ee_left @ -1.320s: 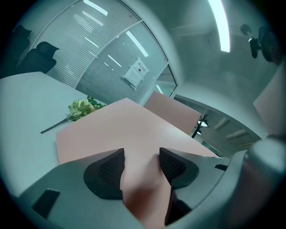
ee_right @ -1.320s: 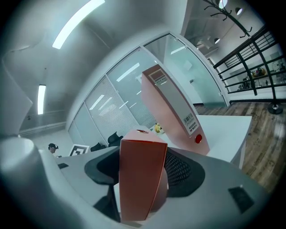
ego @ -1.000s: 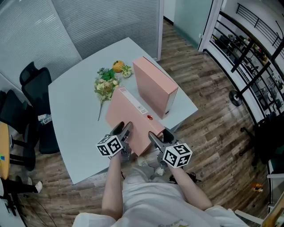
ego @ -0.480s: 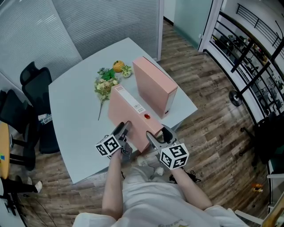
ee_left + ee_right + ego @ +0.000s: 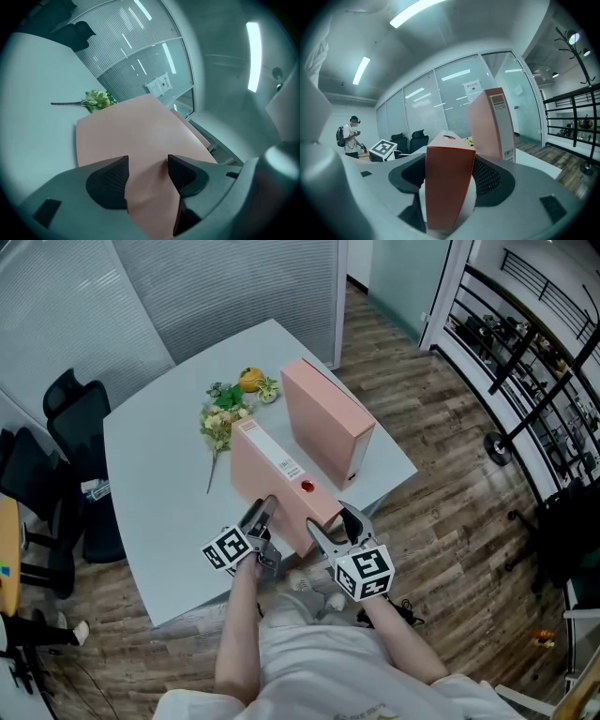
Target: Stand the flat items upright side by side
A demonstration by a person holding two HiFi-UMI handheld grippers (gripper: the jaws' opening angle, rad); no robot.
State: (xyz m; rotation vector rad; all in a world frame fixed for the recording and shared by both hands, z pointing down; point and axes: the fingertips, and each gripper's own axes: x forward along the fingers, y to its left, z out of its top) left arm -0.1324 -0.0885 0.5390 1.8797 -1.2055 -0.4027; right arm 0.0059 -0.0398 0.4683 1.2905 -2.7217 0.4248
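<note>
A pink file box (image 5: 272, 474) is tipped up on its long edge on the white table (image 5: 159, 484), spine label facing up. Both grippers hold its near end. My left gripper (image 5: 265, 514) is shut on the box's left side; in the left gripper view the pink face (image 5: 136, 136) fills the gap between the pads (image 5: 110, 180). My right gripper (image 5: 330, 526) is shut on the near end (image 5: 450, 173). A second pink box (image 5: 328, 423) stands upright just to the right, also visible in the right gripper view (image 5: 490, 122).
Artificial flowers (image 5: 225, 418) and an orange piece (image 5: 248, 381) lie behind the boxes. Black chairs (image 5: 70, 413) stand left of the table. The table's near edge runs just under the grippers. A person (image 5: 349, 136) stands far off in the right gripper view.
The held box has risen from lying flat to standing on its long edge. Both grippers have shifted slightly toward each other and nearer to me.
</note>
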